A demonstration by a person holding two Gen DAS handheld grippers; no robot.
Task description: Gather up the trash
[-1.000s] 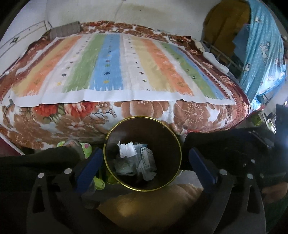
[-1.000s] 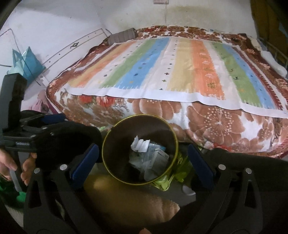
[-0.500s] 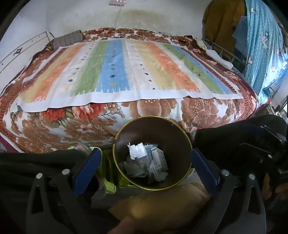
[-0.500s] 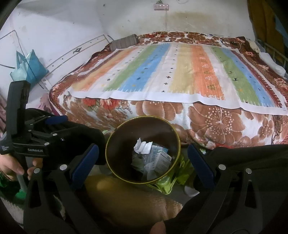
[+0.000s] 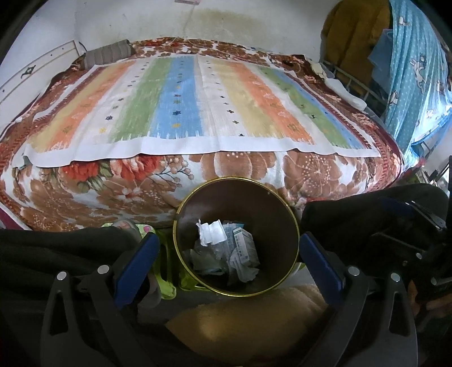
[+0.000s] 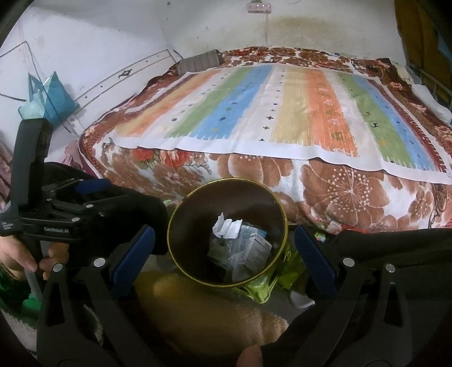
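Since a second ago both views have tipped upward: more of the wall behind the bed (image 5: 197, 113) shows, and the power strip (image 6: 259, 6) on it has come into sight. The trash bin (image 5: 292, 225) sits lower in view and stays on the floor against the bed's foot, between each pair of blue-padded fingers. The left gripper (image 5: 230, 265) has its fingers spread wide apart and empty; the right gripper (image 6: 224, 258) is likewise spread, gripping nothing. The trash (image 5: 223, 251) lies at the bin's bottom: a crumpled white paper, a small carton, some clear wrap, hard to sort apart. Something lime-green (image 6: 265, 288) is tucked behind the bin, mostly hidden. A tan fuzzy shape (image 5: 248, 319) blurs the foreground. From the right view, a hand (image 6: 17, 254) grips the other handle at the frame's edge, cut off
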